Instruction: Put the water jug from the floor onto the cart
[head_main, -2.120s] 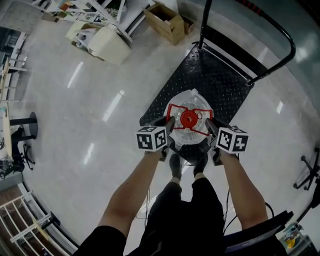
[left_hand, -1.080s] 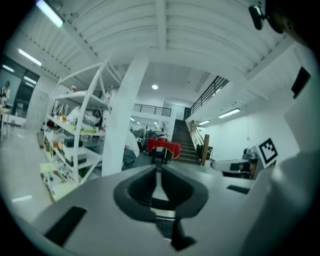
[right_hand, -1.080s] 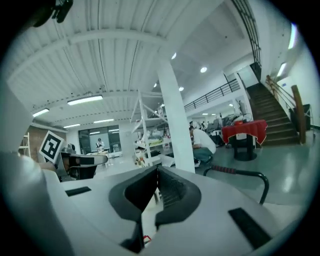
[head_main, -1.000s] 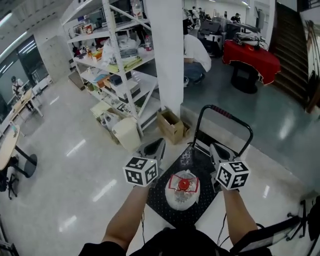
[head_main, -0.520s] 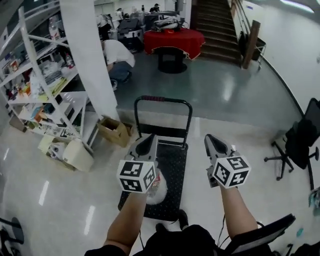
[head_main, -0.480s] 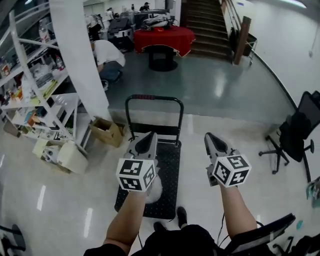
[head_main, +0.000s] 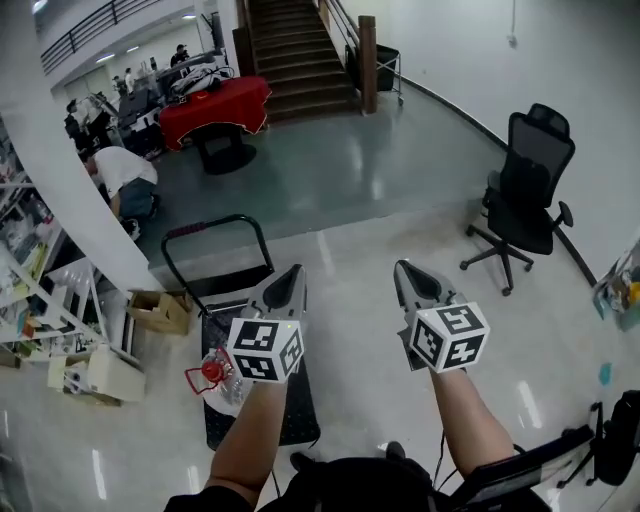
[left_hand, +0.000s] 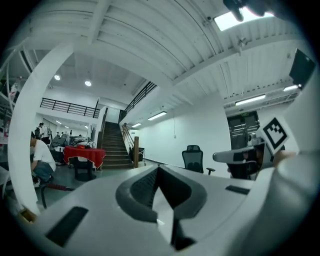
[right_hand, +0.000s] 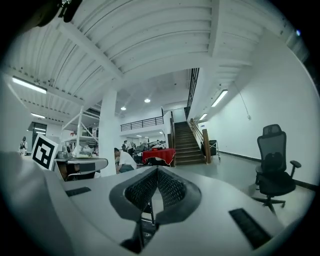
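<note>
The water jug (head_main: 222, 388), clear plastic with a red cap and red handle, stands on the black deck of the cart (head_main: 298, 408) at the lower left of the head view, partly hidden behind my left arm. My left gripper (head_main: 291, 270) is raised well above the jug and points level, shut with nothing in it. My right gripper (head_main: 404, 268) is held beside it, over bare floor, also shut and empty. In the left gripper view the left gripper (left_hand: 158, 167) shows its jaws met. The right gripper (right_hand: 157, 170) shows the same in the right gripper view.
The cart's upright handle (head_main: 214, 226) rises behind the deck. A black office chair (head_main: 528, 195) stands at the right. A cardboard box (head_main: 160, 311) and shelving lie left. A person (head_main: 125, 178) crouches near a white column; a red-clothed table (head_main: 215, 100) and stairs (head_main: 300, 40) are farther back.
Both grippers have let go of the jug and risen level. The view has swung right, so the cart and jug have slid to the lower left and the chair has come in.
</note>
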